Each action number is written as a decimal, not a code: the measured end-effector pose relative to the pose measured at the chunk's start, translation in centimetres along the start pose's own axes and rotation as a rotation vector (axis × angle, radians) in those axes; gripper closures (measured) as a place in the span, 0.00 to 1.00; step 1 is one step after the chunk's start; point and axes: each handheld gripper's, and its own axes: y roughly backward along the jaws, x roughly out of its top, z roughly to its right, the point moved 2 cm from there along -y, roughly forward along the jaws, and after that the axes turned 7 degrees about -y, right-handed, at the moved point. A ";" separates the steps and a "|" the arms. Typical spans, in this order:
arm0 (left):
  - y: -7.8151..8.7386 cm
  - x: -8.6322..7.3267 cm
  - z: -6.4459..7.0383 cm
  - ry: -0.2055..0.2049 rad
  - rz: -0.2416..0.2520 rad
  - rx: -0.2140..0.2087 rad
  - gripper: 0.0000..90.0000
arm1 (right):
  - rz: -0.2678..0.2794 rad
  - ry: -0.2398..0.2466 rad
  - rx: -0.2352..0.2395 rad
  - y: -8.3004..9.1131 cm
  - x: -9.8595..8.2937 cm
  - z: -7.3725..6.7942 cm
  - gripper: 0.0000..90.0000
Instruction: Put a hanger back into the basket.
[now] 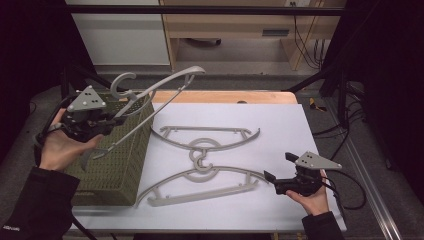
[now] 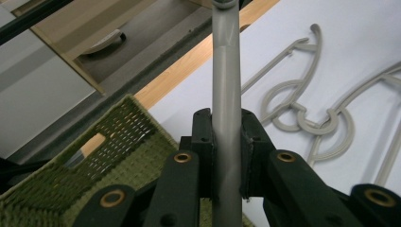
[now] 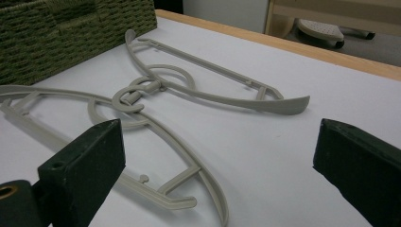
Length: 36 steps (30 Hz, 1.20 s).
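Grey plastic hanger, held [image 1: 159, 86]: pinched in the left gripper [image 1: 111, 120], lifted off the tabletop, tilted, hook end up, its long arm running up and right above the basket.
Left gripper grip: jaws pressed together on the hanger's bar [image 2: 226, 118], 1 jaw on each side; bar runs straight up between them in the left gripper view.
Left hand [image 1: 62, 145]: under the gripper body, above the basket's near half.
Green woven basket [image 1: 125, 165]: left side of the tabletop, upright, partly below the held hanger; cut-out handle visible [image 2: 92, 144].
Far grey hanger on tabletop [image 1: 210, 134]: lies flat, mid-sheet, hook toward the person.
Near grey hanger on tabletop [image 1: 200, 187]: lies flat, hook pointing away; the 2 hooks overlap or interlock at the centre [image 3: 137, 94], cannot tell which.
Right gripper [image 1: 280, 170]: jaws spread wide, holding nothing, low over the tabletop, near the right tip of the near hanger, not touching it.
Right hand [image 1: 312, 200]: at the near right edge, cupping the gripper body.
Tabletop [image 1: 280, 120]: white sheet over a wooden top, wood strip showing along the far edge.
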 end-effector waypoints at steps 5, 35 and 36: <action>0.2 -1.3 -1.2 0.026 -0.016 0.030 0.88 | -0.004 0.005 0.000 0.0 0.0 0.0 0.04; 0.5 -10.3 -5.7 0.116 -0.156 0.128 0.88 | -0.015 0.000 0.007 -0.2 -0.1 0.1 0.03; 0.5 -10.5 -5.7 0.119 -0.157 0.131 0.88 | -0.015 -0.004 0.008 -0.3 -0.2 0.1 0.03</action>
